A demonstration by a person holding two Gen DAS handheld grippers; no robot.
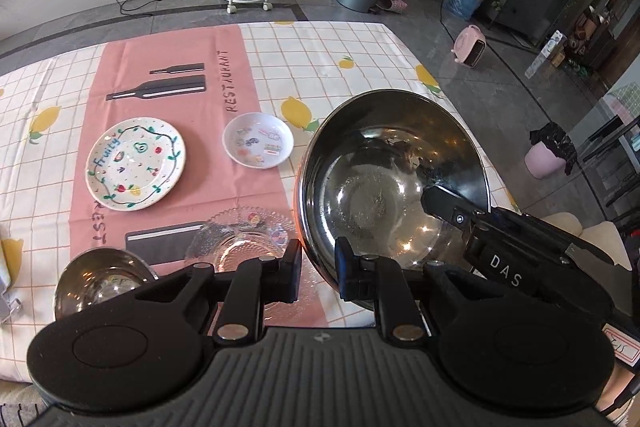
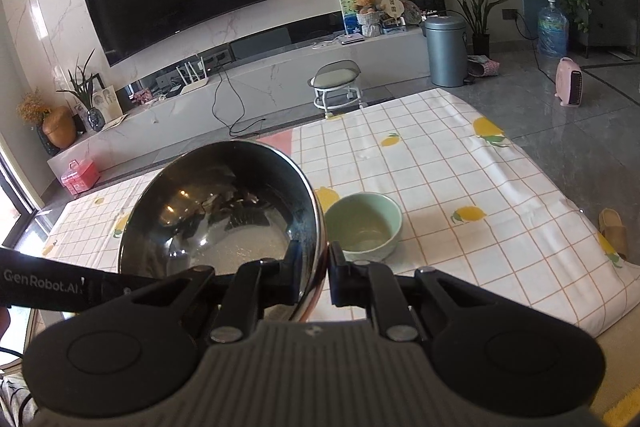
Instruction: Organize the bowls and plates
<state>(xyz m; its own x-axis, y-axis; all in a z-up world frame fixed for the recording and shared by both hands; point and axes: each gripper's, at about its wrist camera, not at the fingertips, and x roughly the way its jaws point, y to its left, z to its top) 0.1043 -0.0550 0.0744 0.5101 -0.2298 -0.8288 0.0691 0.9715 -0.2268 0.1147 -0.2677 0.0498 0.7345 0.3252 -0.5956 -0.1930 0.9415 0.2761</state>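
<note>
Holding the steel bowl [image 1: 394,171] between both grippers, we have it tipped and lifted off the table [image 1: 360,47]. Our left gripper [image 1: 318,269] pinches the near rim, jaws narrow with the wall between them; our right gripper [image 2: 316,273] does the same on the opposite rim, one finger inside and one outside. Two thin pinches on slick metal are, we judge, easy to lose, so we keep both hands moving together and level the bowl before carrying it. The likely home is another bowl: the small steel bowl [image 1: 100,279] sits at the near left, the green bowl [image 2: 364,225] just beside our load on the right. The glass dish [image 1: 244,237] lies right under our path, so we stay high above it. The fruit plate [image 1: 135,163] and sticker dish [image 1: 258,139] rest apart on the pink runner [image 1: 172,67].
</note>
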